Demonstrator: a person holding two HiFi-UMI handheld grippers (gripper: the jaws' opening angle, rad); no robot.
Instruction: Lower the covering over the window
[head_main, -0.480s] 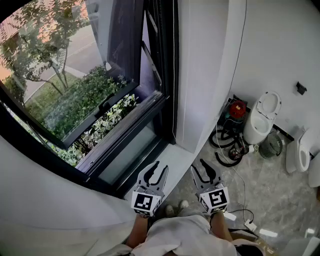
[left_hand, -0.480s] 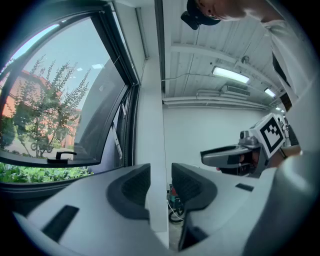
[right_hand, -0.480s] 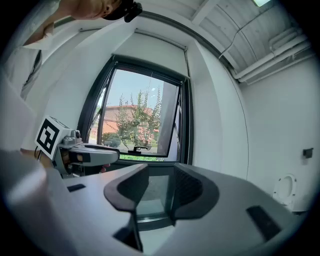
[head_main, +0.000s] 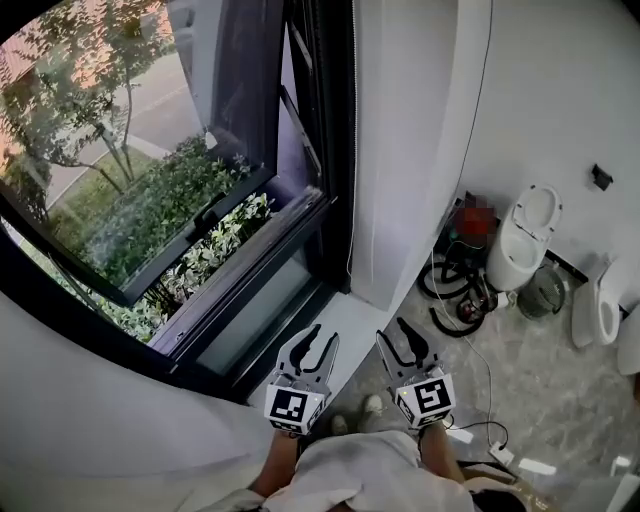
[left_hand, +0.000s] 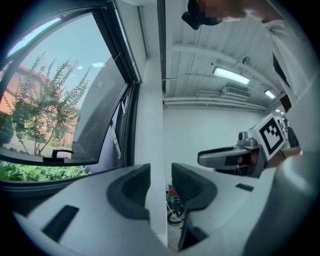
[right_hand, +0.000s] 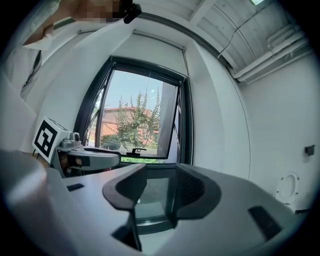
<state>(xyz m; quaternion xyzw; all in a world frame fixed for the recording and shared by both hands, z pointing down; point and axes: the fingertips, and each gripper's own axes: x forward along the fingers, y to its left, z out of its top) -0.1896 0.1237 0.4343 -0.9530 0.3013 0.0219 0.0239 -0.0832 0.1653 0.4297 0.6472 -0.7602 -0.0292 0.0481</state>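
Note:
The window (head_main: 150, 190) has a dark frame and a sash tilted open outward, with trees and shrubs outside. No covering shows over the glass. A thin cord (head_main: 351, 150) hangs down the white wall beside the frame. Both grippers are held low, side by side in front of the sill, pointing at the window. My left gripper (head_main: 318, 345) is open with nothing between its jaws; in its own view (left_hand: 160, 175) it faces the white pillar. My right gripper (head_main: 408, 340) is open and empty too, and in its own view (right_hand: 160, 185) it faces the window (right_hand: 140, 115).
A white toilet (head_main: 525, 235) stands at the right wall, with another white fixture (head_main: 598, 300) further right. Coiled black cables (head_main: 455, 285) lie on the tiled floor beside it. A white power strip (head_main: 500, 450) lies near the person's feet (head_main: 355, 412).

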